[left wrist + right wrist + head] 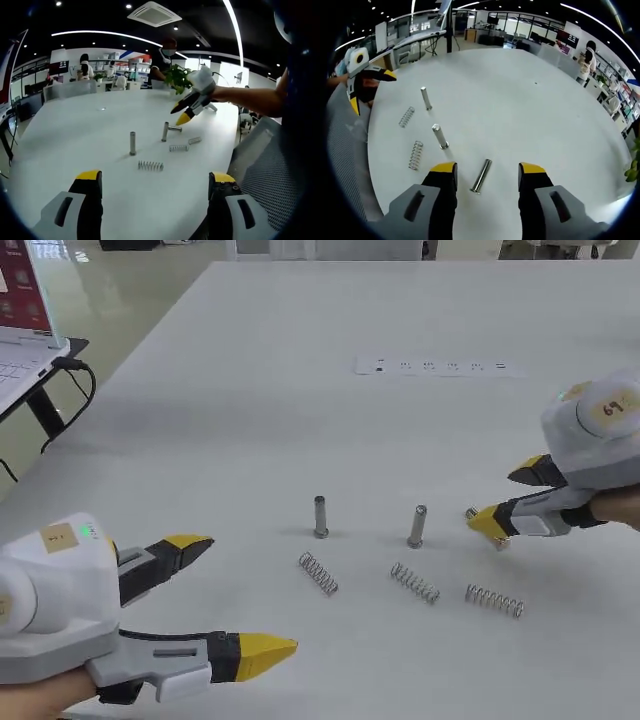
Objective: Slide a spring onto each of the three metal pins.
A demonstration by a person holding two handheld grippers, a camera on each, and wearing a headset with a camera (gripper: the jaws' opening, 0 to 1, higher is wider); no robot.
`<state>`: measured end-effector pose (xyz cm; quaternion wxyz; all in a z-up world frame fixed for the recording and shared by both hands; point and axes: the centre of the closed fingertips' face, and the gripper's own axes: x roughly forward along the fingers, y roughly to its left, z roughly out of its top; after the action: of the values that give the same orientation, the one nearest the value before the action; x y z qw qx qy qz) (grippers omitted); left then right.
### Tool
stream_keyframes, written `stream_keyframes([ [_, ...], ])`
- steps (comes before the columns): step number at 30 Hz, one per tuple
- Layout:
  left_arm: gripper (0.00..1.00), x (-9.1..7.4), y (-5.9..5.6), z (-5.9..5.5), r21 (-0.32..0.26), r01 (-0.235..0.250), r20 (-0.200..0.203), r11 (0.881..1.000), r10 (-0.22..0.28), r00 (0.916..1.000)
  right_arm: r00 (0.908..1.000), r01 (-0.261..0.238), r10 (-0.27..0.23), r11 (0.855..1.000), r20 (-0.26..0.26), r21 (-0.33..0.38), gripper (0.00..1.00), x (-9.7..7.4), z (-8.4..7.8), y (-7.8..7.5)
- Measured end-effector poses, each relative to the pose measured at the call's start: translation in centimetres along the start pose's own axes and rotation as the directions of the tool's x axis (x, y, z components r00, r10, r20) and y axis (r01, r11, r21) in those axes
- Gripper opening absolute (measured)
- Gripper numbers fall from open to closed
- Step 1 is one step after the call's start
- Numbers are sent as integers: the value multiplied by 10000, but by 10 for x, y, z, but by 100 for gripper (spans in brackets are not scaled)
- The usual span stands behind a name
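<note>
Tabletop white, matte, broad; open-plan office with ceiling lights beyond. White power strip far side. Left grey steel pin and middle grey steel pin upright. Third steel pin lies flat between spread jaws of right gripper, ungripped. Three coiled wire springs lie loose just near of pins. Left gripper near left, jaws wide apart, holding nothing.

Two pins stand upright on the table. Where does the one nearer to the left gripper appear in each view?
Head view: the pin stands just left of centre, the leftmost pin.
Left gripper view: the pin is left of centre, the nearest one.
Right gripper view: the pin is at the upper left, the farthest one.
Shared landmark: the spring lying beside it.
</note>
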<state>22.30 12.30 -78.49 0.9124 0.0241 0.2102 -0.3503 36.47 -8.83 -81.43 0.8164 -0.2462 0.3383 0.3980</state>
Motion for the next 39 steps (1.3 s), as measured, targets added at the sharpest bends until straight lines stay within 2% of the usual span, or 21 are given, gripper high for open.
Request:
stream_keyframes([
  [8,83,0,0,-1,-17,31,-15,10000,-31,10000,9992,-52,65,9994,-387,349,39,13,-2,1],
  [23,82,0,-1,-1,-26,112,-26,9999,-112,9999,9935,105,-5,9961,-1137,875,18,28,-9,1],
  [39,82,0,-2,0,-59,147,58,9999,-147,9999,9862,219,-21,9927,-1653,1184,11,35,-14,1],
])
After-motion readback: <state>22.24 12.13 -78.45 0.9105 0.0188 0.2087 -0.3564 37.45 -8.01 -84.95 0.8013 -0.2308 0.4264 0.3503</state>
